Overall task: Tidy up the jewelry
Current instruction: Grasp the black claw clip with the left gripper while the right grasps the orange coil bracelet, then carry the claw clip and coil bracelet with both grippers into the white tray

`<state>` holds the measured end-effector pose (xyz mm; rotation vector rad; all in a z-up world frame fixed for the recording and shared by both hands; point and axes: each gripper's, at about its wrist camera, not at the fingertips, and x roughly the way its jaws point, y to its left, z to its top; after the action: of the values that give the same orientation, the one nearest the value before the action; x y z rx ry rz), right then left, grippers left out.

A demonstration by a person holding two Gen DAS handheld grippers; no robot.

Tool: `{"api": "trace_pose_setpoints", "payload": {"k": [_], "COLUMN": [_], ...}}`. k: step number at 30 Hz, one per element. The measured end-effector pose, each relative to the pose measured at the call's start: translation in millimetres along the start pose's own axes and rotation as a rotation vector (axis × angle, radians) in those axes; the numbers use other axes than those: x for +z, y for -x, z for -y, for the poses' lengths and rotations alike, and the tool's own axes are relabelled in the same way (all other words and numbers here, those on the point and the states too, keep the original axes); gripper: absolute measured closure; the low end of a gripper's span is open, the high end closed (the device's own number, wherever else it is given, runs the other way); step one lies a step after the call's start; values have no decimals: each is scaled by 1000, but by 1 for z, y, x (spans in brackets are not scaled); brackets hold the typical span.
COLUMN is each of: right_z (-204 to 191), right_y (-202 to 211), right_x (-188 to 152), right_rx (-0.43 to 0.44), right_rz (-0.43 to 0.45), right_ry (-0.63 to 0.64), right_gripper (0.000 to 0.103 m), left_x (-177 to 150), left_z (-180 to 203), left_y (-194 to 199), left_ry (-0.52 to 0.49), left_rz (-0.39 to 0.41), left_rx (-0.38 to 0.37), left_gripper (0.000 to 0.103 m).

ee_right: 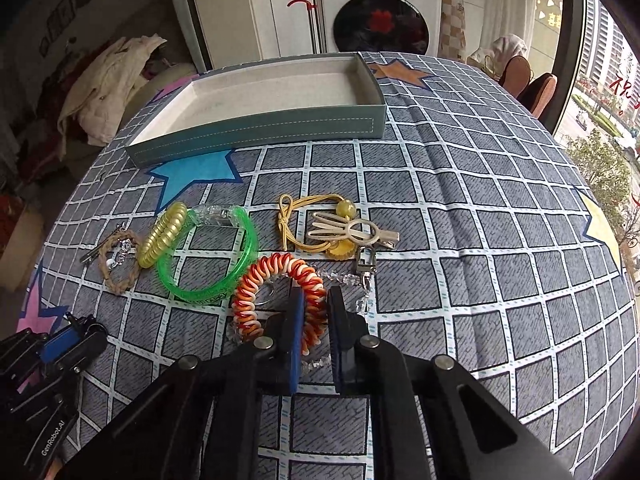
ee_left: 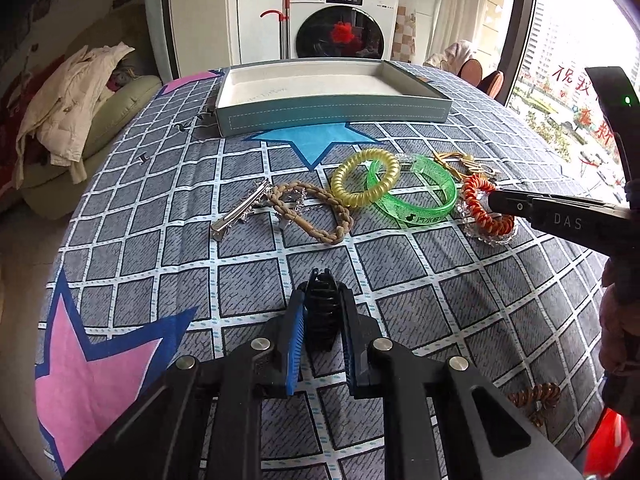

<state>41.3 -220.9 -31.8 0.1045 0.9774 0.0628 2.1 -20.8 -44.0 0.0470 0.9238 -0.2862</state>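
The tray [ee_right: 256, 132] at the far side of the surface [ee_right: 460, 216] holds nothing yet; the left gripper [ee_left: 320, 304] fingers clamp a black claw clip [ee_left: 322, 312], the right gripper [ee_right: 314, 312] fingers pinch the orange-and-white coil band [ee_right: 280, 292]; green bangle [ee_right: 208, 256], yellow coil [ee_right: 164, 236] and the rest lie unsorted.

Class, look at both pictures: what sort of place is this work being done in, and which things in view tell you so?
Most likely a lived-in home, perhaps a living or laundry area. A front-loading washing machine stands behind the table, clothes are heaped on a sofa, and the table wears a patterned tablecloth.
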Motion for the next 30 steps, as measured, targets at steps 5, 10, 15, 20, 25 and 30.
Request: {"api": "trace_pose_setpoints", "payload": {"k": [5,10,15,20,25,30], "right_z": [7,12,10,8,6,4], "right_y": [11,21,26,22,10,-18], "right_x": [3,14,34,67,107,148], "right_rx": [33,55,80,90,104,107], "right_rz": [16,37,55,70,72,51], "right_ry": [-42,-65,-66,-55,-49,-52], "right_gripper": [90,90,90,90,90,90], "left_x": [4,16,44,91,140,184], "left_z": [-17,-29,-34,-41,-50,-55], "left_y": [3,8,14,17,6,-21], "left_ry": [71,98,90,86,68,40], "left_rz": [-13,-18,1,44,79,85], "left_rx": [-65,-90,-106,-118,-92,-61], "left_gripper": [66,66,66,66,66,66]}}
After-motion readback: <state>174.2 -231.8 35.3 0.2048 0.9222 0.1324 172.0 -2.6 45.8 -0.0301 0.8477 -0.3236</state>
